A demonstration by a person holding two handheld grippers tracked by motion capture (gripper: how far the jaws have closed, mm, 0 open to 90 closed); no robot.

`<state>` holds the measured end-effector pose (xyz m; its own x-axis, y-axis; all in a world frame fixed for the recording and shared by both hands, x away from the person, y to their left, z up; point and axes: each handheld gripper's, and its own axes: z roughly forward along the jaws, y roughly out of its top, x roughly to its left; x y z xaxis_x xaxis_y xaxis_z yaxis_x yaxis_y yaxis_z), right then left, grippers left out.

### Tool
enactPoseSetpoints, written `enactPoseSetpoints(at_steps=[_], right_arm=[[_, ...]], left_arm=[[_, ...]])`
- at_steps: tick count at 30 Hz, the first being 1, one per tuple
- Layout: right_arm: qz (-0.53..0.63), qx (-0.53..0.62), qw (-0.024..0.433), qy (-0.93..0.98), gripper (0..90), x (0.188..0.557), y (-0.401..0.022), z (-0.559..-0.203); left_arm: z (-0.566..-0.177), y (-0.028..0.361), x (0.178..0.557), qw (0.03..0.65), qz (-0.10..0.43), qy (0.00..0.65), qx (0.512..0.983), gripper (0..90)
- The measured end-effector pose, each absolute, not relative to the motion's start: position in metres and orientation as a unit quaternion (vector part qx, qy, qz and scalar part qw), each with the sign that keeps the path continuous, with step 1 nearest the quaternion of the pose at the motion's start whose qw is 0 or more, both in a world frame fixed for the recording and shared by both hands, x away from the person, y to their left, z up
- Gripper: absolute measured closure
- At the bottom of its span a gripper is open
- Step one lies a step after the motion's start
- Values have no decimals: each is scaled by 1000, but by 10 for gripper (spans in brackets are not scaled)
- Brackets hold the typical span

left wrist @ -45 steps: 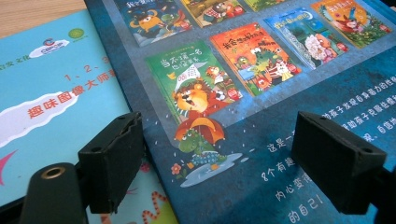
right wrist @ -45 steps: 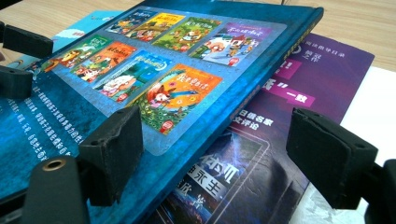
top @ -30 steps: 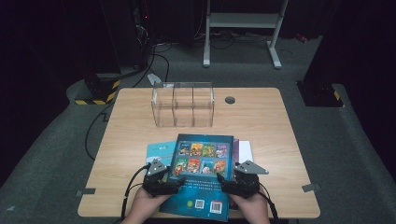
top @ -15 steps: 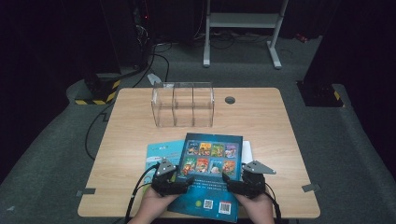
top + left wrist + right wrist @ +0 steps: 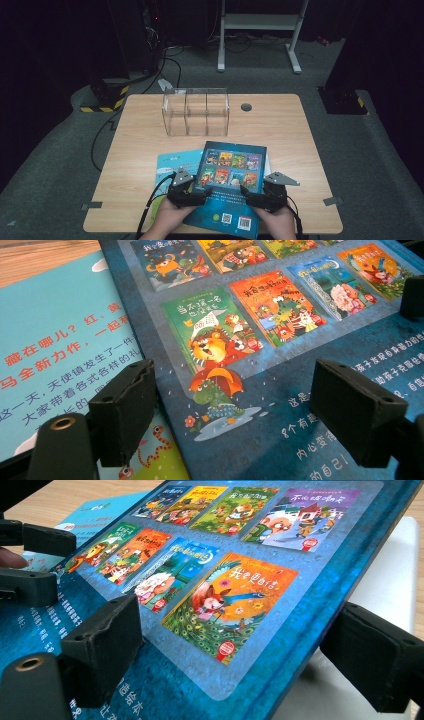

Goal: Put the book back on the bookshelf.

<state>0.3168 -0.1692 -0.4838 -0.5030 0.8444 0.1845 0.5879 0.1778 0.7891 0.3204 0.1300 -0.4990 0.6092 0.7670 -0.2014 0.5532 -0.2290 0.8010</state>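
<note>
**Two grippers at the dark blue book's edges**

We see the dark blue book (image 5: 231, 187) at the near middle of the bench (image 5: 300, 150), its near edge reaching the bench's front edge. It lies on top of a light blue book (image 5: 172, 165), which sticks out to its left, and a white sheet (image 5: 385, 575) shows past its right edge.

Our left gripper (image 5: 192, 196) sits at the book's left edge. In the left gripper view one jaw is over the light blue book and the other over the dark cover, spread wide and pressing on nothing. Our right gripper (image 5: 255, 197) sits at the right edge; its jaws have just been opening and now stand released, straddling that edge.

Beyond the books stands one clear box (image 5: 196, 112) with three compartments, well apart from them. The bench is bare on the far right and far left.

We count two books, one sheet, one box, two grippers.
</note>
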Motion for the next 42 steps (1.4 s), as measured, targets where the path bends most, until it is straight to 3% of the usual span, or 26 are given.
enactPoseSetpoints(at_steps=[11, 13, 23, 31, 42], right_arm=[[429, 471, 146, 757, 124, 305, -171, -483], [428, 473, 145, 757, 133, 304, -170, -482], [419, 483, 142, 755, 152, 311, -168, -479], [410, 490, 141, 756, 152, 348, -170, -476], [416, 484, 130, 759, 139, 332, -169, -479]], left_arm=[[-499, 146, 311, 449, 92, 422, 782, 217], [-499, 144, 307, 453, 90, 414, 784, 256], [-500, 139, 311, 453, 103, 420, 780, 241], [-498, 131, 340, 453, 122, 426, 773, 242], [-499, 136, 331, 451, 104, 438, 770, 196]])
